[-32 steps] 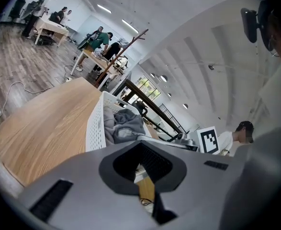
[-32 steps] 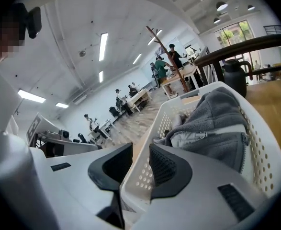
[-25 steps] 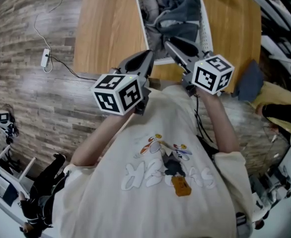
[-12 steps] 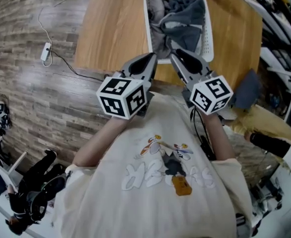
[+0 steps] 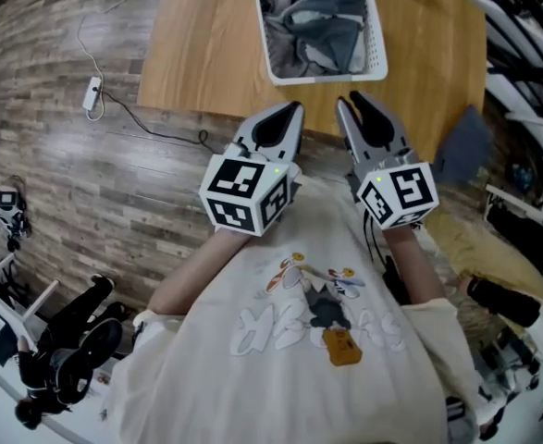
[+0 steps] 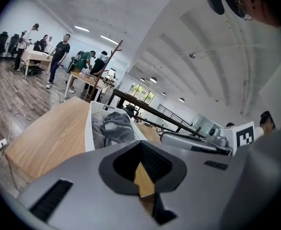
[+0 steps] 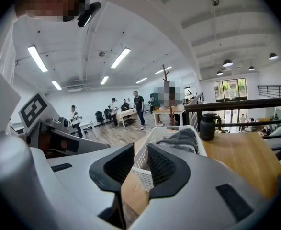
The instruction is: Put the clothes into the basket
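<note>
The white basket [image 5: 375,37] sits at the top centre of the head view on the wooden counter [image 5: 206,54], with the grey and dark blue clothes [image 5: 322,21] heaped inside it. A second ago a grey fold spilled over the basket's near rim; now all the cloth lies within the walls.

Both grippers have drawn back from the basket toward the person. The right gripper [image 5: 356,104], whose tips were over the basket's near end before, now lies below it in the frame, over the counter's near edge and clear of the rim. Its jaws stand a narrow gap apart with nothing between them. The left gripper [image 5: 290,114], just left of it, has also pulled back. Its jaws are pressed together and empty, and only bare wood shows past them.
</note>
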Demonstrator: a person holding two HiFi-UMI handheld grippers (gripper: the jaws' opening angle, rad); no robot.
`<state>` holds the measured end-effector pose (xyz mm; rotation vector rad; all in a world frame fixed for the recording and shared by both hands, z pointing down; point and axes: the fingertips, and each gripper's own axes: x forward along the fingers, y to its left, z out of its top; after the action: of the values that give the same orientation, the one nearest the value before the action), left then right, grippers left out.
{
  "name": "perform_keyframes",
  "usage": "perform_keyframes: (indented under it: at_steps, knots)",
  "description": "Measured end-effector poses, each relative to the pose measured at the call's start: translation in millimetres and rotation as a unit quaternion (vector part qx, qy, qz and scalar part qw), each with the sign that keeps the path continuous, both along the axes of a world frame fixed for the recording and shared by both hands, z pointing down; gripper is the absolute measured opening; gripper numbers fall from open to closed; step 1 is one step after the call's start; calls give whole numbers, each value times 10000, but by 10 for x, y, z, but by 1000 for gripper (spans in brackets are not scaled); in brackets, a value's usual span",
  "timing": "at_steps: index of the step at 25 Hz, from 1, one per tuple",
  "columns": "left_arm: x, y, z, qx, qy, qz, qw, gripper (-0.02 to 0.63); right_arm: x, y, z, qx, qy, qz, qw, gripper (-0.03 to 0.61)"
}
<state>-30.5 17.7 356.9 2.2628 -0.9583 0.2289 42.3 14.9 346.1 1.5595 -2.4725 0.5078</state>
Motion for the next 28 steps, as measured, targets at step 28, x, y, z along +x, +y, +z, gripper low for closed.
perform_keyframes:
  at_steps: [28]
  knots:
    - [422, 2082, 61, 667, -696, 456, 9943, 0, 224, 2085, -4, 439, -77, 465, 9979, 23]
